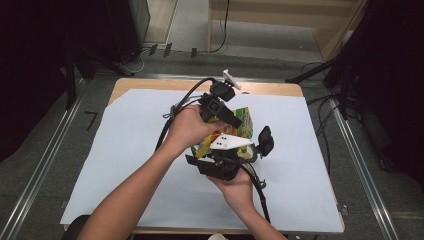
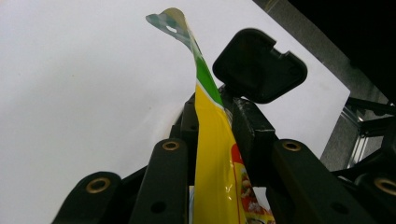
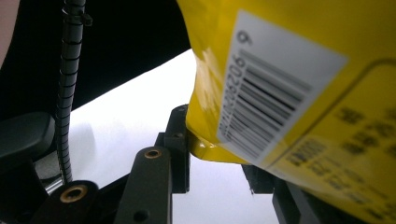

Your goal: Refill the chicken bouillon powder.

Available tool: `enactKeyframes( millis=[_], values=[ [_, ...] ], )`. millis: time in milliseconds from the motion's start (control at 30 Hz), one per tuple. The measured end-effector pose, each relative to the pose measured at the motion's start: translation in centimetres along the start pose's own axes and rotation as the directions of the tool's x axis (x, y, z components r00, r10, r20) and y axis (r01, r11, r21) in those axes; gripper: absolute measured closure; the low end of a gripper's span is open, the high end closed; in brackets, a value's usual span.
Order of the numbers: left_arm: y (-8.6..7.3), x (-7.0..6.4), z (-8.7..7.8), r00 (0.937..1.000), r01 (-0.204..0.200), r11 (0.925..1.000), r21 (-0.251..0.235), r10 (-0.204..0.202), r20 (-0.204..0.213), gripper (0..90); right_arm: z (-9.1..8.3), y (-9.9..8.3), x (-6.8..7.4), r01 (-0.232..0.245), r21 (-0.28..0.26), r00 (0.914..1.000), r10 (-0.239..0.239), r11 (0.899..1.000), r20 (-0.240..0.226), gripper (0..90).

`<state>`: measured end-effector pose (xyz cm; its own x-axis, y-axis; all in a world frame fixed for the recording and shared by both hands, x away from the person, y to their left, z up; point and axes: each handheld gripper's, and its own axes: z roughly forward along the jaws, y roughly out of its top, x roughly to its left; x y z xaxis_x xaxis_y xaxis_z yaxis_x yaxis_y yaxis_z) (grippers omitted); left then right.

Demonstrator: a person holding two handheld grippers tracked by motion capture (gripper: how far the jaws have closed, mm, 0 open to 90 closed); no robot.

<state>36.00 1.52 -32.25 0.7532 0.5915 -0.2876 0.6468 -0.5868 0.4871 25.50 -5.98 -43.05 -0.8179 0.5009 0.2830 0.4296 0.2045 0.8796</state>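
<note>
A large white sheet covers most of the wooden table — only a strip of bare wood shows along the far edge and at the far left corner. Metal rails run along the grey floor on both sides of the table. Beyond the far edge, black cables trail over the floor towards a pale wooden panel — dark equipment stands at either side.
</note>
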Motion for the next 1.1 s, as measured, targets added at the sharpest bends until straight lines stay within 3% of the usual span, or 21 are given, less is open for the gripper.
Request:
enactKeyframes(
  millis=[767, 1100],
  values=[
    [-4.9, 1.8, 0.2, 0.9937, 0.028, 0.9977, -0.061, -0.021, 0.11, 75.6, 2.0, -2.7, 1.1, 0.049, 0.068, 0.9988, -0.049, 0.996, -0.008, 56.8],
    [-6.1, 2.5, 0.7, 0.9909, 0.028, 0.9982, -0.053, -0.021, 0.133, 77.8, 2.6, -3.8, 1.3, 0.059, 0.097, 0.9982, -0.059, 0.994, -0.006, 56.2]
  ],
)
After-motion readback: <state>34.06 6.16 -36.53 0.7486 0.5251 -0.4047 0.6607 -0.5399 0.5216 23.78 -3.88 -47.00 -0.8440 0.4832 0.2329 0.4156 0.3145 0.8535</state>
